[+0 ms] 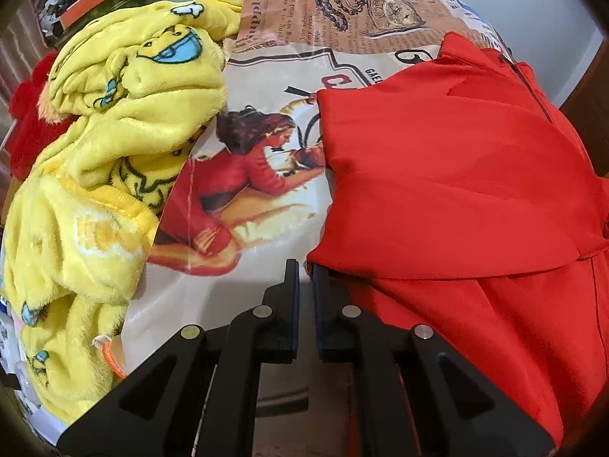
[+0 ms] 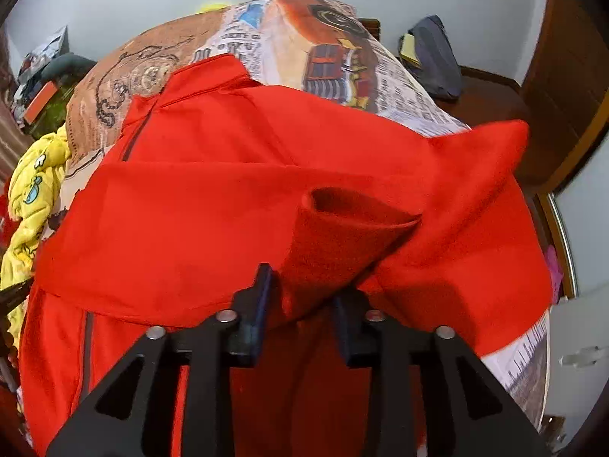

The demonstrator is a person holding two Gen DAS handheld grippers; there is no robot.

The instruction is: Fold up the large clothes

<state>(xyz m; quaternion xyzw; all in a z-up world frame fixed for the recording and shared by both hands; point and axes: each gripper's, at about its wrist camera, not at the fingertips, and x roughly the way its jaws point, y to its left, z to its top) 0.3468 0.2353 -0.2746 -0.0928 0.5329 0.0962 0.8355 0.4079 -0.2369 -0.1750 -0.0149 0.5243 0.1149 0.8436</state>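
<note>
A large red garment (image 1: 449, 175) with a zip lies spread on the printed bed cover (image 1: 266, 76), its upper part folded over its lower part. My left gripper (image 1: 306, 270) is nearly shut and empty at the garment's left edge, its right finger touching the fold. In the right wrist view the red garment (image 2: 228, 198) fills the middle. My right gripper (image 2: 304, 293) is shut on a bunched fold of the red garment and holds it raised above the rest.
A crumpled yellow fleece garment (image 1: 106, 144) lies left of the red one, also in the right wrist view (image 2: 30, 198). Clutter (image 1: 87, 3) sits at the far left. A dark bag (image 2: 434, 57) rests on a wooden surface beyond the bed.
</note>
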